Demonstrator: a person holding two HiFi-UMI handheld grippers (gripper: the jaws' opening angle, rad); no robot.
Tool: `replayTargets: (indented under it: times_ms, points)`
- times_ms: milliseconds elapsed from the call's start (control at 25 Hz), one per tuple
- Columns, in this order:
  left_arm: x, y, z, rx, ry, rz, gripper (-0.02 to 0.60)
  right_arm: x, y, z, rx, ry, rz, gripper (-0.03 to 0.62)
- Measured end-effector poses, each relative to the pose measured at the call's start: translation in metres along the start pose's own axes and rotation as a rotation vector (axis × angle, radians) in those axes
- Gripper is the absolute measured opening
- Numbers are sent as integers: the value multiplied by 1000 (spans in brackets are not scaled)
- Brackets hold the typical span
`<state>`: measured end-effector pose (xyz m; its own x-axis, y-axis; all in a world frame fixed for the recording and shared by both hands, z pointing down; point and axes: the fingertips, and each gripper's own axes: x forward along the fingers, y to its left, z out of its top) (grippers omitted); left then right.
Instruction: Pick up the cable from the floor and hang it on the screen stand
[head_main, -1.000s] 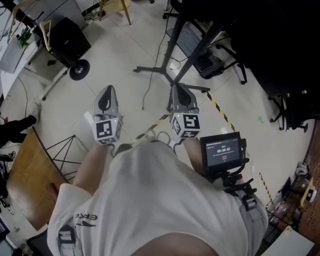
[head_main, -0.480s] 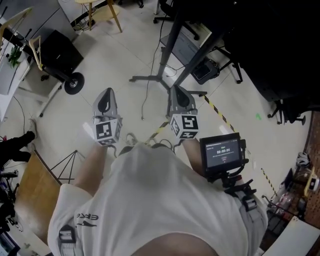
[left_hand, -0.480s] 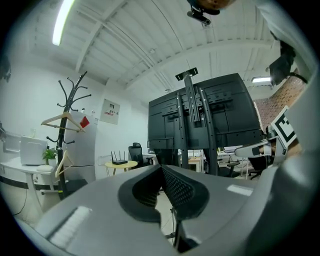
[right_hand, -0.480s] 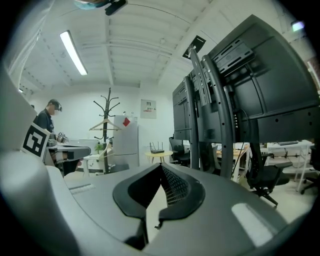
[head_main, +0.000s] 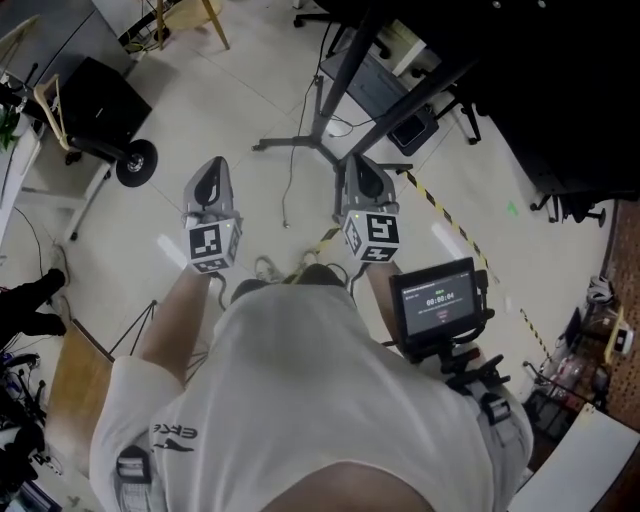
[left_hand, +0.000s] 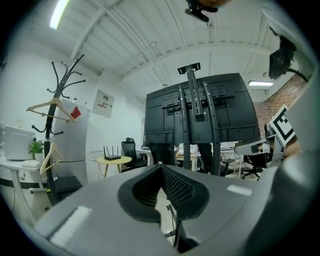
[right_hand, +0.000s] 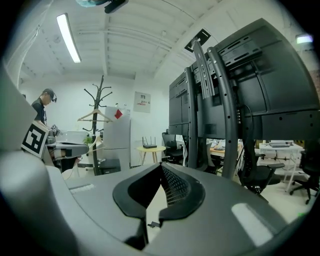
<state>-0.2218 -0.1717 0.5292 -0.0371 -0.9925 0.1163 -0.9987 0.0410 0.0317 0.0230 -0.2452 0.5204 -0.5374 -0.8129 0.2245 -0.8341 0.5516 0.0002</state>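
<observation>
Two grippers are in view, the left gripper (head_main: 213, 170) and the right gripper (head_main: 360, 168), along with one cable (head_main: 290, 195) on the floor, one screen stand (head_main: 340, 95), one coat rack (left_hand: 49, 140) bearing two wooden hangers (left_hand: 41, 105), one round yellow table (left_hand: 114, 160) and one small monitor (head_main: 440, 298).

The head view looks steeply down from above the person's white-shirted shoulders onto the pale tiled floor (head_main: 240, 110), with the left gripper (head_main: 213, 165) and right gripper (head_main: 357, 162) close below it. Each gripper view sits just behind its own grey jaws and faces almost level across the room. Both gripper views share the tall black metal screen stand (left_hand: 192, 110) (right_hand: 220, 100), whose splayed base the head view also catches (head_main: 320, 143), and the black coat rack (left_hand: 51, 135) (right_hand: 98, 115).
</observation>
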Motion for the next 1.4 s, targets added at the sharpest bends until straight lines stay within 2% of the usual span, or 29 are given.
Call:
replayTargets:
  times_ms: [200, 440, 520, 680, 880, 1400]
  points:
    - [19, 4, -16, 0, 30, 10, 2, 22, -3, -17, -8, 43, 24, 14]
    - [20, -14, -24, 12, 43, 14, 2, 22, -13, -35, -14, 84, 58, 14]
    - [33, -14, -41, 14, 54, 13, 2, 36, -16, -51, -15, 95, 70, 14]
    - [65, -7, -107, 11, 105, 7, 2, 79, -16, -114, -15, 139, 102, 15]
    - [94, -1, -170, 35, 102, -1, 2, 116, -18, -188, -16, 179, 121, 14]
    - [178, 25, -406, 23, 130, -30, 2, 226, -28, -425, 10, 203, 131, 15]
